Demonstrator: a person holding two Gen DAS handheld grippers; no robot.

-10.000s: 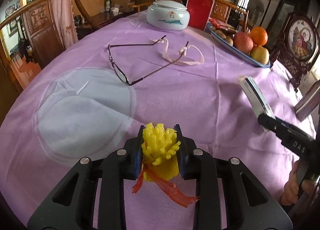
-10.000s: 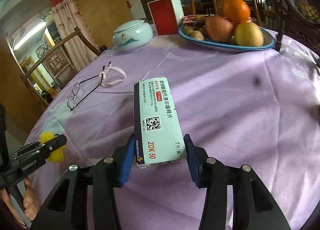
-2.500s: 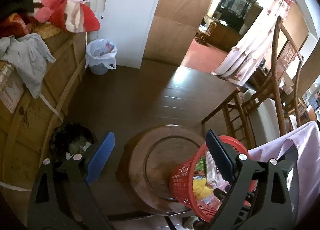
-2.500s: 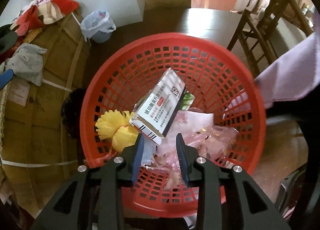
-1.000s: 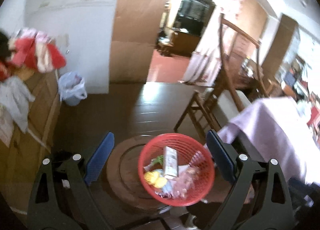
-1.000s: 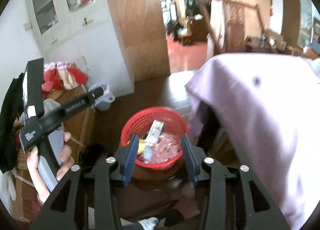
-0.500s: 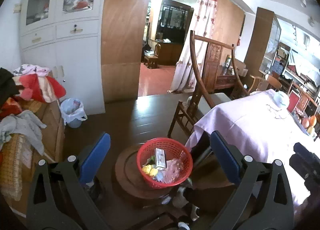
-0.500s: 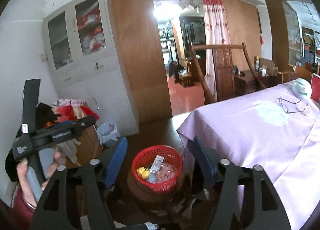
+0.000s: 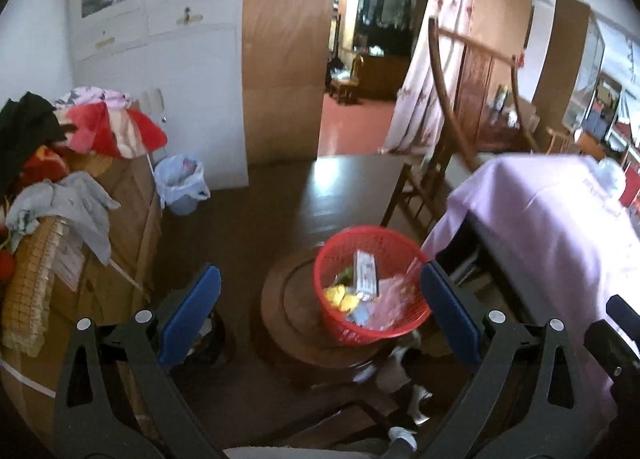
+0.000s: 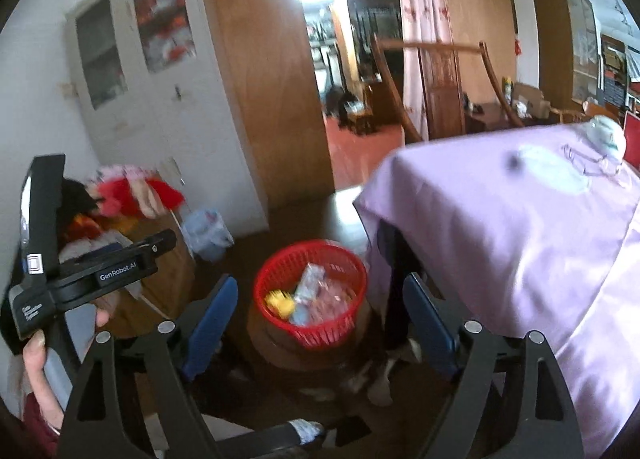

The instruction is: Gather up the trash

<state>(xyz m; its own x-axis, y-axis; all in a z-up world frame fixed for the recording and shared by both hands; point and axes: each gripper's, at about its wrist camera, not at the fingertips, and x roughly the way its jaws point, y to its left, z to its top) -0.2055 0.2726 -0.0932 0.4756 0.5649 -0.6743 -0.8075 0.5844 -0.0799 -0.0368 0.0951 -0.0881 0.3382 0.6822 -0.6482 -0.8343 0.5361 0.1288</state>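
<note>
A red mesh basket [image 9: 325, 259] stands on a round wooden stool [image 9: 280, 307] beside the table. In it lie a yellow flower-shaped piece [image 9: 340, 296], a white medicine box [image 9: 366, 275] and pinkish wrappers. The basket also shows in the right wrist view [image 10: 266, 279], blurred. My left gripper [image 9: 320, 309] is open and empty, high above the basket. My right gripper [image 10: 320, 317] is open and empty, also well above it. The left gripper's body shows at the left of the right wrist view [image 10: 96, 271], held in a hand.
A round table with a purple cloth [image 10: 520, 227] is at the right, with glasses [image 10: 588, 163] and a white lidded jar [image 10: 606, 135] on it. Cardboard boxes piled with clothes [image 9: 60, 187] stand left. A small bin with a bag [image 9: 182, 187] stands by the white cabinet. A wooden chair [image 9: 440, 163] stands behind.
Both grippers let go of the flower piece and the box into the basket, then rose away from it. In the last half second the views shifted slightly; both grippers stay open.
</note>
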